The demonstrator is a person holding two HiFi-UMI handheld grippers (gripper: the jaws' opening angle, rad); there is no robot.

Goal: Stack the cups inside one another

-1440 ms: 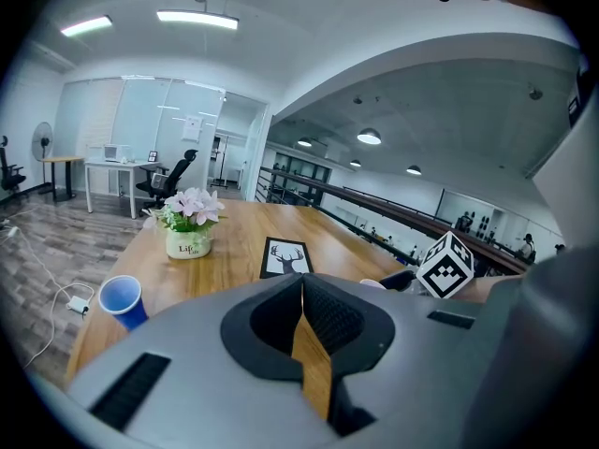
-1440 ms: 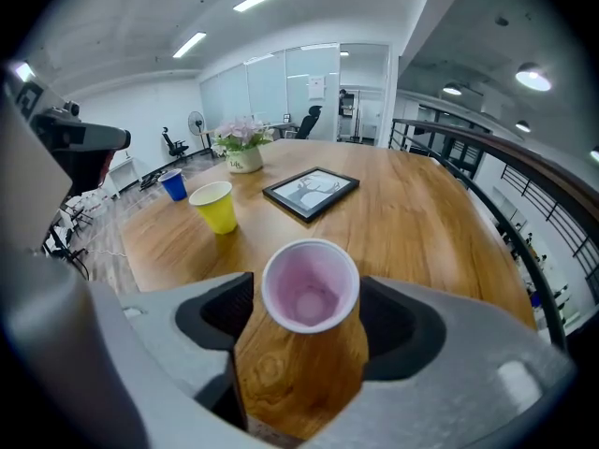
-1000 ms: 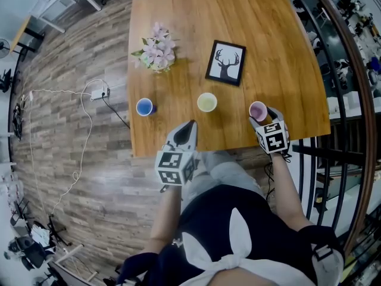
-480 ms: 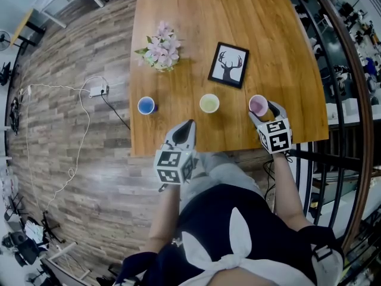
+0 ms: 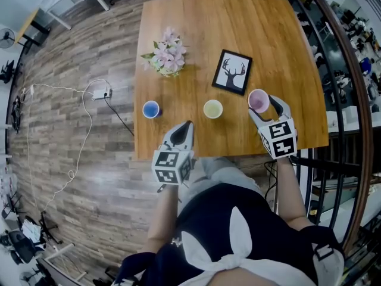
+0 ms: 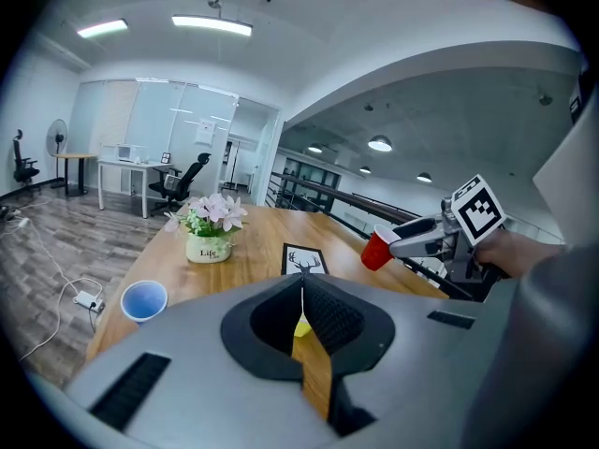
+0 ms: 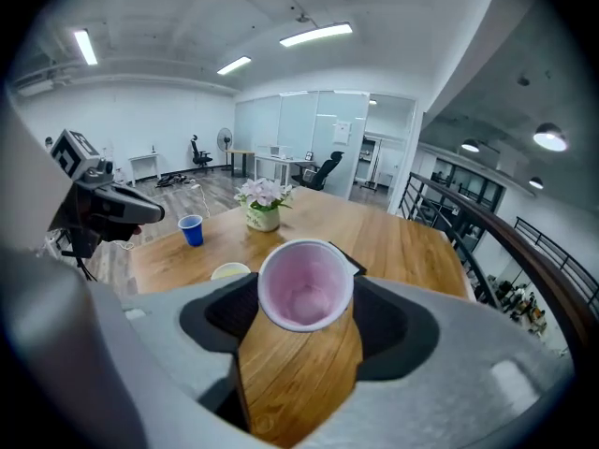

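Observation:
My right gripper [image 5: 265,106] is shut on a red cup with a pale pink inside [image 5: 258,100], and holds it upright above the table's right side. The right gripper view shows this cup [image 7: 305,283] filling the gap between the pads. A yellow cup [image 5: 212,108] stands at the table's middle front, and a blue cup [image 5: 151,109] to its left. My left gripper [image 5: 189,126] hovers over the front edge, shut and empty, pointing towards the yellow cup [image 6: 301,325]. In the left gripper view the red cup [image 6: 377,249] hangs clear of the tabletop.
A pot of pink flowers [image 5: 167,58] and a framed deer picture [image 5: 232,71] stand behind the cups on the wooden table [image 5: 196,22]. A dark railing [image 5: 351,100] runs along the right. A cable and power strip [image 5: 101,93] lie on the floor at left.
My right gripper has risen with the red cup, lifting it off the table. The left gripper has shifted only slightly.

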